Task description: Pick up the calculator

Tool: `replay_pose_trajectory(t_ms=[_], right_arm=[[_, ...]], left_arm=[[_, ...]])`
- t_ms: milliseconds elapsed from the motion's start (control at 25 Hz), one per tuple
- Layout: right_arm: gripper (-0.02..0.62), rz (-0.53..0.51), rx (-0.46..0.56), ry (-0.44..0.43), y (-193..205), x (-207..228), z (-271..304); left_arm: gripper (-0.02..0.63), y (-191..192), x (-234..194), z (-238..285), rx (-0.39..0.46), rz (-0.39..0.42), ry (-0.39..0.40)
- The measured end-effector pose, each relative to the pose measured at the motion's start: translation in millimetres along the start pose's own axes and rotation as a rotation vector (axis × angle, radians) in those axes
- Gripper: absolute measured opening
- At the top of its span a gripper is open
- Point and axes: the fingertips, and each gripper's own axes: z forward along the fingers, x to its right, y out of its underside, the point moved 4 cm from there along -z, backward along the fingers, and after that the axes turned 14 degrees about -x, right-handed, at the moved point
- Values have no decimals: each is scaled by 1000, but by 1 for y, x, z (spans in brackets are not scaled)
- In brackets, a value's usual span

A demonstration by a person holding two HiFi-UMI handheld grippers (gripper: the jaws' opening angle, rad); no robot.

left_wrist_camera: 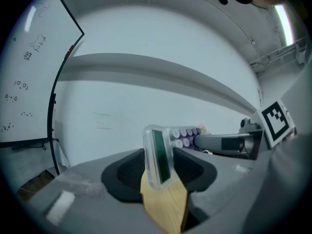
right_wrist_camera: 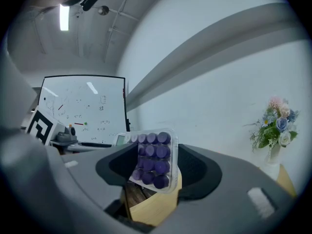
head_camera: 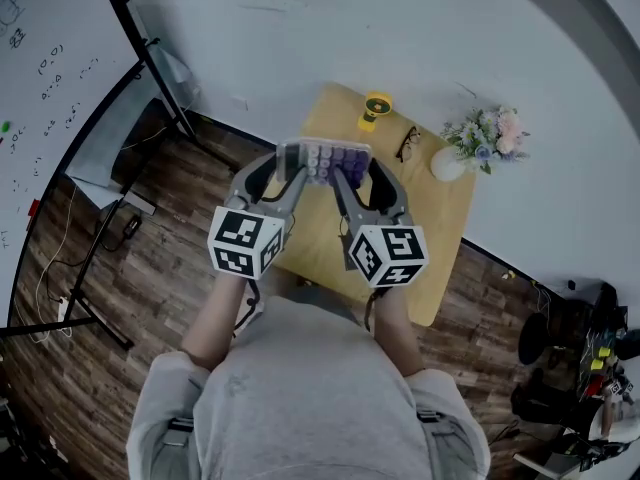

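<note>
Probably light, stiff, slick plastic: calculator (head_camera: 325, 156) centre-frame, clamped by left tool (head_camera: 291, 170) at screen end, right tool (head_camera: 350, 174) across keys, above bench (head_camera: 440, 223).

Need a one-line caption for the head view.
Left gripper and right gripper hold the calculator by its ends above the wooden table.

The light wooden table (head_camera: 440, 230) stands on dark plank flooring (head_camera: 165, 273). On its far end rest a yellow object (head_camera: 375, 110), eyeglasses (head_camera: 407, 144) and a white flower vase (head_camera: 447, 164).
</note>
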Motion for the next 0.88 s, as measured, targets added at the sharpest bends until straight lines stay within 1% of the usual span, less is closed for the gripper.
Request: replay_pose_trajectory(t_ms=[360, 640, 880], right_arm=[[244, -19, 77, 28, -13, -8, -31], [244, -48, 143, 49, -17, -19, -54], [244, -68, 172, 64, -17, -30, -69]], left_arm=[[183, -16, 20, -21, 57, 76, 8], [183, -22, 32, -39, 95, 103, 25], [183, -22, 40, -54, 116, 133, 29]])
